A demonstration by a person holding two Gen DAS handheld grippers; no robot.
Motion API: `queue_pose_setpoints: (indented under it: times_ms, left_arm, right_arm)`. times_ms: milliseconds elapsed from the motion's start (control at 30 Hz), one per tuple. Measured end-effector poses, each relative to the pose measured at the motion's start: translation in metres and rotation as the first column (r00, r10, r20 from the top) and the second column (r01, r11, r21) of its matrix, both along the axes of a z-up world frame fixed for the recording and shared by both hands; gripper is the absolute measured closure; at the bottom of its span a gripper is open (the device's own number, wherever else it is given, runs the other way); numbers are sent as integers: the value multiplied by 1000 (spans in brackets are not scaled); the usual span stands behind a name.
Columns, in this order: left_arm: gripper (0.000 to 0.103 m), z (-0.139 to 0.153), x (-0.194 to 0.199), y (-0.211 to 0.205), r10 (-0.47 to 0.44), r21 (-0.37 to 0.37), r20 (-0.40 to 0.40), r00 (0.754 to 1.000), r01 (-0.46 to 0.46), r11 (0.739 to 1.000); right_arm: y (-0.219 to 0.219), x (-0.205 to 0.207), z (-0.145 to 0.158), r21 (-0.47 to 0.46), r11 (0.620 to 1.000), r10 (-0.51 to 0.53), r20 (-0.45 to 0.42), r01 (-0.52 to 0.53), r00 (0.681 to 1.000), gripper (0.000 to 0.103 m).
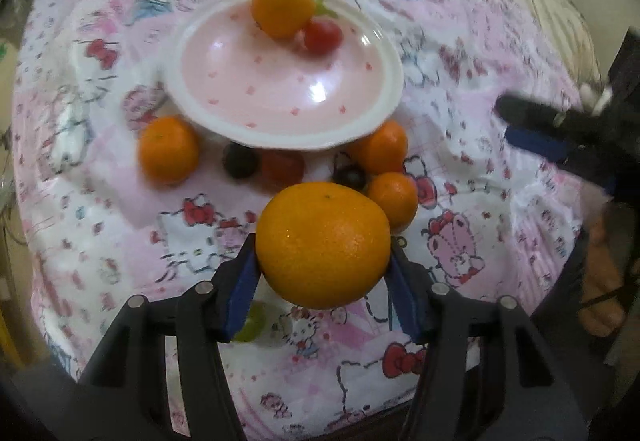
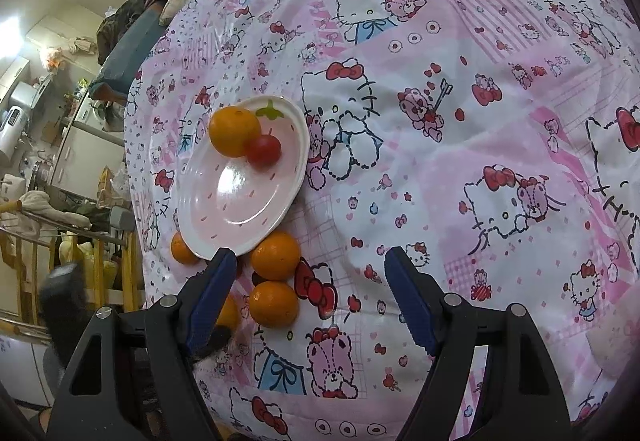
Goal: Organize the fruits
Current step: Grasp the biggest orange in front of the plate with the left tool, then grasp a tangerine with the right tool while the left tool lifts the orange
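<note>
Partly hidden green fruit (image 1: 251, 323), perhaps a grape, left tongs (image 1: 322, 269) gripping orange (image 1: 323, 245), right tongs (image 2: 308, 261) wide.

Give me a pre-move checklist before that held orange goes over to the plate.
1. Grip: left gripper has both blue pads against the held orange: ok.
2. Landing space: pink plate holds only one orange and a red tomato, with the near part bare: ok.
3. Path: loose oranges and dark grapes lie between the gripper and the plate, so carry above them: ok if lifted.
4. Right gripper is open, empty and off to the side: ok.
5. Plate stability on the soft printed cloth: cannot tell.
</note>
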State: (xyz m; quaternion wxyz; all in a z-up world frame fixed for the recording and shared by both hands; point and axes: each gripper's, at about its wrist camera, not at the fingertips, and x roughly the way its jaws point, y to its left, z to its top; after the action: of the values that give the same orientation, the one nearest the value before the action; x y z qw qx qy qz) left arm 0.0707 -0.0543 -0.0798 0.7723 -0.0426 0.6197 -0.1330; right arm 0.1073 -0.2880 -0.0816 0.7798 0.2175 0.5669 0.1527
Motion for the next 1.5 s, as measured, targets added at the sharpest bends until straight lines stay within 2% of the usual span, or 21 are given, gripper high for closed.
queue_pose_setpoints:
  times_ms: [267, 300, 367, 633, 767, 1100, 1333, 1500]
  left_arm:
    - [48, 24, 5, 49, 192, -40, 35, 981, -190, 981]
    - [48, 25, 4, 53, 202, -42, 40, 979, -200, 979]
    - [48, 27, 5, 56, 213, -54, 50, 976, -210, 976]
    - [48, 36, 5, 55, 207, -55, 84, 975, -203, 978]
    - [48, 37, 5, 55, 208, -60, 85, 974, -204, 977]
    - [48, 30, 7, 51, 199, -40, 77, 977, -197, 980]
    - [48, 23, 10, 56, 229, -15, 71, 971, -228, 974]
    - [48, 26, 15, 61, 255, -12, 97, 962, -256, 967]
  right_arm:
    - [35, -2, -24, 20, 993, 121, -89, -119, 989, 25]
    - [43, -3, -29, 21, 989, 146, -105, -145, 984, 27]
    - [59, -5, -36, 20, 978, 210, -133, -209, 969, 45]
    - [96, -12, -54, -104, 942, 302, -152, -319, 941, 50]
    - [97, -9, -55, -126, 939, 302, -141, -319, 943, 58]
    - [86, -14, -44, -110, 936, 324, -101, -334, 941, 60]
    - [54, -19, -28, -70, 962, 260, -69, -264, 963, 60]
    - [24, -11, -4, -45, 985, 164, 7, -164, 986, 60]
